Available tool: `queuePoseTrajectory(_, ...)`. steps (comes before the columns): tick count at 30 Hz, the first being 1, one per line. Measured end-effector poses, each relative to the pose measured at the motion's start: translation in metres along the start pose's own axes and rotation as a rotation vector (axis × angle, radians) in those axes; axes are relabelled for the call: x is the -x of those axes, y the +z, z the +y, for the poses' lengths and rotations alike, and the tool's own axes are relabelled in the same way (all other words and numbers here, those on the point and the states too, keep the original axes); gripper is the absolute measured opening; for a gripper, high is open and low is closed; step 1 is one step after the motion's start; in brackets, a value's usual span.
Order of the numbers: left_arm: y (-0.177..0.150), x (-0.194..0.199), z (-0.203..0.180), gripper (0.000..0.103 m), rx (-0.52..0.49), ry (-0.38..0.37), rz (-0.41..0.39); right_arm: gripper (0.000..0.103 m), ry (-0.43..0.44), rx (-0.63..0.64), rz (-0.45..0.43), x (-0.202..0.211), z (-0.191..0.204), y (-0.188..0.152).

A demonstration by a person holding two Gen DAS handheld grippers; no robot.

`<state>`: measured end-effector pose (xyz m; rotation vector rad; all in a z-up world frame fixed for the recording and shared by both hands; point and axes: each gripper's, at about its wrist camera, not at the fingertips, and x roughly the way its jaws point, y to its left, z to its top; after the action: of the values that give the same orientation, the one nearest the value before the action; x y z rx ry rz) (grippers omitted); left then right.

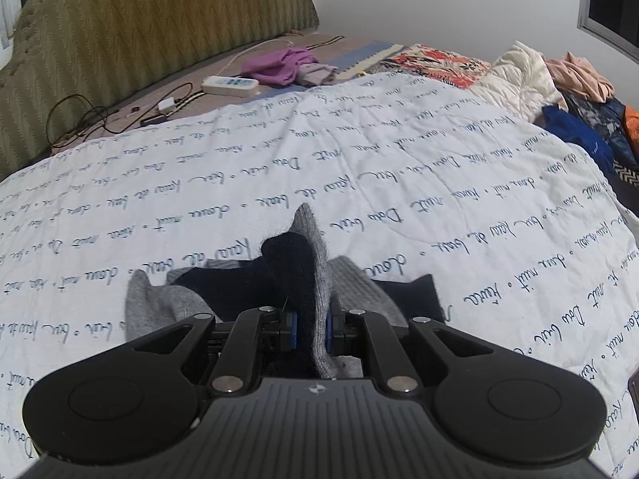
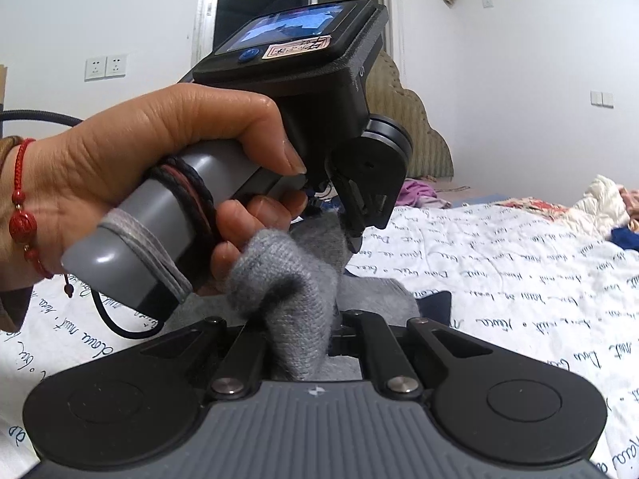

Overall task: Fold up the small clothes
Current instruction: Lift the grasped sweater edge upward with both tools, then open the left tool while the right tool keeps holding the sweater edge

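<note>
Both grippers, left [image 1: 310,329] and right [image 2: 297,343], clamped on the grey sock [image 1: 315,279]. Purple cloth [image 1: 279,64] and power strip [image 1: 230,85] at eleven o'clock; quilt [image 1: 399,167] script unreadable.

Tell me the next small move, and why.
Probably carry the sock forward and lay it flat on the quilt: both the left gripper and right gripper pinch it, bunched and lifted.
</note>
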<state>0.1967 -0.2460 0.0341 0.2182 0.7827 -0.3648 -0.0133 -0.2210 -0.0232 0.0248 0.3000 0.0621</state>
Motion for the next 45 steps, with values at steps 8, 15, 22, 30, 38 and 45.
queuePoseTrajectory(8,-0.005,-0.016,-0.018,0.011,-0.013,-0.013,0.029,0.006,0.013,-0.093,0.046,-0.008,-0.025,-0.003)
queuePoseTrajectory(15,-0.011,-0.026,-0.025,0.012,-0.025,-0.023,0.052,0.006,0.045,-0.192,0.1,-0.018,-0.039,-0.004)
queuePoseTrajectory(22,-0.01,-0.03,-0.019,0.051,0.019,-0.122,0.073,0.006,0.077,-0.284,0.149,-0.028,-0.052,-0.005)
queuePoseTrajectory(30,-0.002,0.004,0.011,0.067,0.043,-0.118,-0.014,0.008,0.126,-0.421,0.219,-0.037,-0.077,-0.006)
queuePoseTrajectory(38,-0.044,0.044,0.049,0.071,-0.019,-0.03,-0.054,0.024,0.202,-0.671,0.258,-0.028,-0.116,-0.019)
queuePoseTrajectory(45,-0.087,0.053,0.057,0.071,-0.029,-0.075,0.003,0.024,0.217,-0.717,0.301,-0.02,-0.13,-0.037)
